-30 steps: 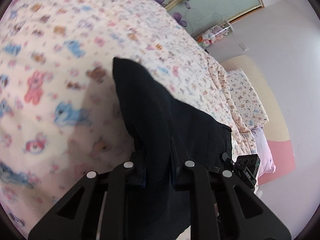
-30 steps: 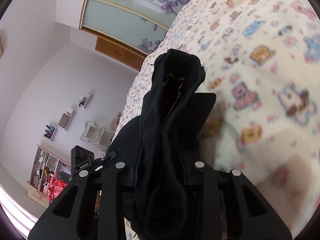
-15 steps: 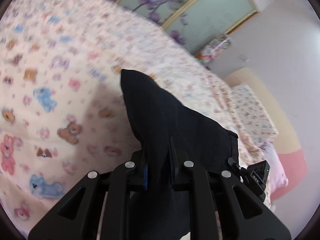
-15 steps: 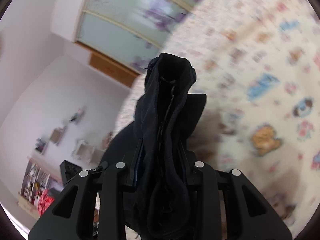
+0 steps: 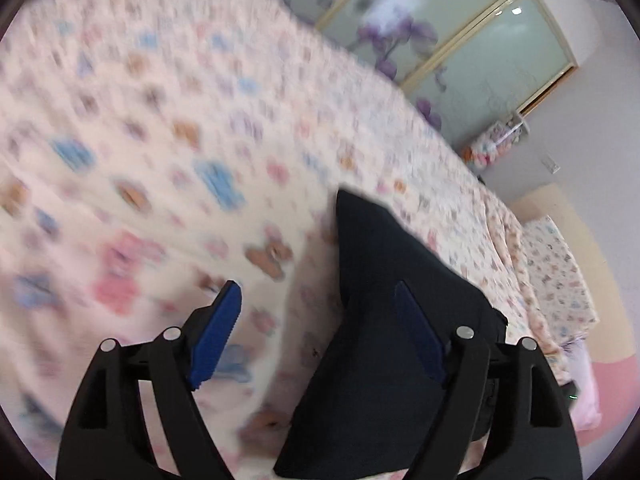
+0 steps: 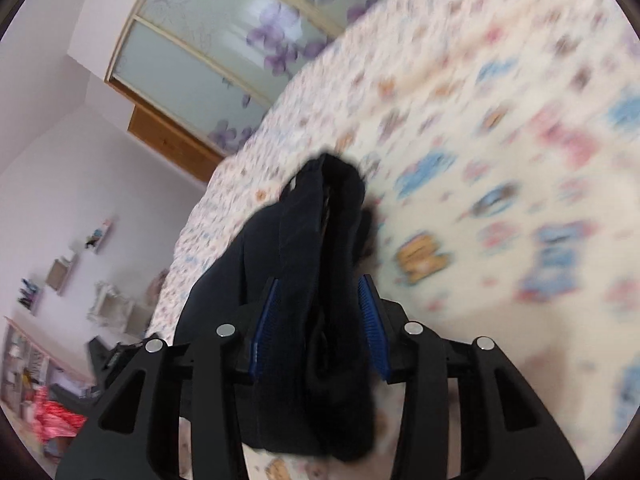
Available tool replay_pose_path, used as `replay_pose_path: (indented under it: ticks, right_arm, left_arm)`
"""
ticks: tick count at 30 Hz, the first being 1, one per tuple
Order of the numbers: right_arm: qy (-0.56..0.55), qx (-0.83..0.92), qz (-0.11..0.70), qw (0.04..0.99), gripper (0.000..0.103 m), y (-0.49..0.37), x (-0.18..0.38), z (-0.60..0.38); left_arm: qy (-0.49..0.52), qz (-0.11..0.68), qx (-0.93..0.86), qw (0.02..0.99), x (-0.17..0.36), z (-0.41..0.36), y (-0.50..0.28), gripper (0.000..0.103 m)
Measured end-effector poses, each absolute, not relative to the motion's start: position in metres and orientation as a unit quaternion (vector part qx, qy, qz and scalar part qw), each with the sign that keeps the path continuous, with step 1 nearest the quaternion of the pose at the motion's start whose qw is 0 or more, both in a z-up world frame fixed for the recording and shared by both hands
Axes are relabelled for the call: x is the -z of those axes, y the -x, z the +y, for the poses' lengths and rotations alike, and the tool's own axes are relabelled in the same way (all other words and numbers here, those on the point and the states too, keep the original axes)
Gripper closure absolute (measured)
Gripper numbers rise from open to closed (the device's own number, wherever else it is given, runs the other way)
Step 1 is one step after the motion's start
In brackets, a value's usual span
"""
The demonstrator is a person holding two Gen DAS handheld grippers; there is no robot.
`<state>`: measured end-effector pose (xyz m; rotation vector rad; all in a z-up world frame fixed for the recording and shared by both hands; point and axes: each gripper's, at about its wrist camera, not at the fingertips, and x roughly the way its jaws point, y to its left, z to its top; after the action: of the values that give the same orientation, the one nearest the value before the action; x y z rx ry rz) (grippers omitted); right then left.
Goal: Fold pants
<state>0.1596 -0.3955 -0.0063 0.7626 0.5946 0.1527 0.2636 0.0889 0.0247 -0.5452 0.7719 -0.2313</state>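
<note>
The dark navy pants [image 5: 384, 320] lie folded on the teddy-bear bedspread [image 5: 160, 140]. My left gripper [image 5: 320, 332] is open wide, its blue pads apart; the right pad [image 5: 420, 336] lies over the cloth, the left pad [image 5: 216, 332] over bare bedspread. In the right wrist view a thick bunch of the pants [image 6: 320, 280] stands between the blue pads of my right gripper [image 6: 320, 320], which is shut on it. Both views are motion-blurred.
Glass wardrobe doors with purple flowers [image 5: 460, 48] stand behind the bed. A matching pillow [image 5: 560, 276] lies at the right. Wall shelves and furniture [image 6: 60, 280] are beyond the bed's left edge. Bedspread [image 6: 500, 160] extends right of the pants.
My left gripper has opened and let go of the pants, which now lie on the bed. My right gripper still holds its bunch, its pads slightly wider.
</note>
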Motion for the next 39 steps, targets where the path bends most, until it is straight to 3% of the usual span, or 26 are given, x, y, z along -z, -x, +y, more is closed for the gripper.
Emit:
replay_pose_path:
  ticks: [5, 12, 17, 27, 29, 30, 31, 32, 37, 39]
  right_arm:
    - [-0.285, -0.107, 0.27, 0.913, 0.061, -0.13, -0.017, -0.356]
    - [-0.237, -0.128, 0.314, 0.91, 0.06, -0.126, 0.0, -0.306]
    - [-0.287, -0.133, 0.355, 0.88, 0.061, -0.133, 0.034, -0.316]
    - [-0.301, -0.145, 0.335, 0.881, 0.061, -0.121, 0.034, -0.318]
    - [-0.296, -0.14, 0.33, 0.885, 0.054, -0.112, 0.025, -0.316]
    - [-0.284, -0.137, 0.322, 0.893, 0.038, -0.105, 0.018, -0.311]
    - [-0.268, -0.123, 0.317, 0.901, 0.014, -0.099, 0.013, -0.307]
    - [-0.249, -0.108, 0.308, 0.912, 0.008, -0.092, 0.007, -0.301]
    - [-0.198, -0.094, 0.274, 0.936, 0.008, -0.054, -0.01, -0.278]
    - [-0.185, -0.076, 0.262, 0.944, 0.003, -0.04, -0.015, -0.271]
  left_arm:
    - [0.118, 0.293, 0.158, 0.936, -0.058, 0.028, -0.204, 0.002]
    - [0.082, 0.345, 0.211, 0.911, -0.025, -0.035, -0.186, 0.002]
    - [0.1, 0.396, 0.206, 0.889, 0.017, -0.029, -0.211, 0.003]
    - [0.089, 0.369, 0.204, 0.902, 0.026, -0.031, -0.201, 0.002]
    - [0.085, 0.351, 0.199, 0.911, 0.016, -0.029, -0.187, 0.002]
    - [0.077, 0.335, 0.186, 0.92, 0.008, -0.026, -0.175, 0.002]
    - [0.071, 0.323, 0.181, 0.926, 0.004, -0.025, -0.166, 0.002]
    - [0.065, 0.309, 0.179, 0.932, -0.002, -0.023, -0.155, 0.002]
    - [0.034, 0.283, 0.137, 0.949, -0.017, -0.008, -0.105, 0.002]
    - [0.023, 0.284, 0.123, 0.951, -0.02, -0.004, -0.095, 0.002]
